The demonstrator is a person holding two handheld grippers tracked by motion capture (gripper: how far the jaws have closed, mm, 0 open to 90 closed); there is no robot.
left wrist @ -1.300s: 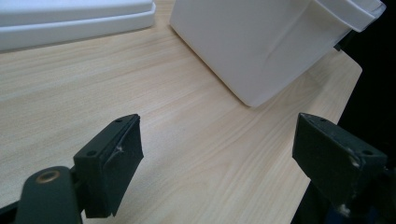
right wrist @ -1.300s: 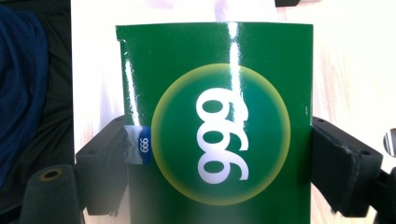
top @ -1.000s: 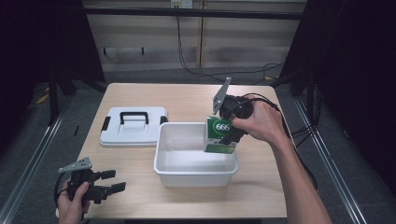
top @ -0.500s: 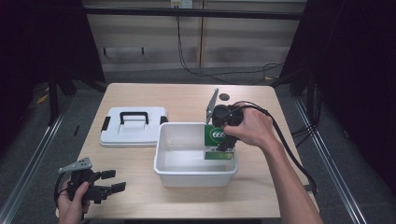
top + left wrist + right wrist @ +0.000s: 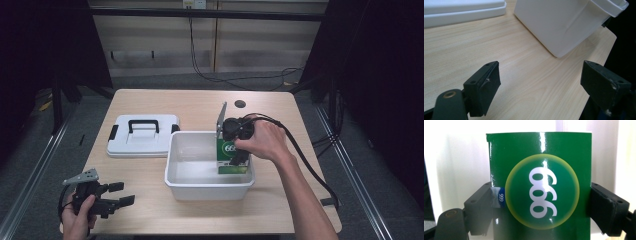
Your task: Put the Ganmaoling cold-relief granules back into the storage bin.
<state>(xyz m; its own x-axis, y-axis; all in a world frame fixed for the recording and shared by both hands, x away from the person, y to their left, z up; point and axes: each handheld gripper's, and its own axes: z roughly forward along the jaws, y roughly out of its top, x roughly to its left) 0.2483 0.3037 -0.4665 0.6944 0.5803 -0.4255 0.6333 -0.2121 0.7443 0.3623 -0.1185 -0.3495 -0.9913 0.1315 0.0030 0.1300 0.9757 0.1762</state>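
Glossy green box (image 5: pixel 540 195) in white plastic bin (image 5: pixel 172 167)

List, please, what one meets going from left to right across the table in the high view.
Left gripper → white lid → white bin → green box, held by the right gripper.
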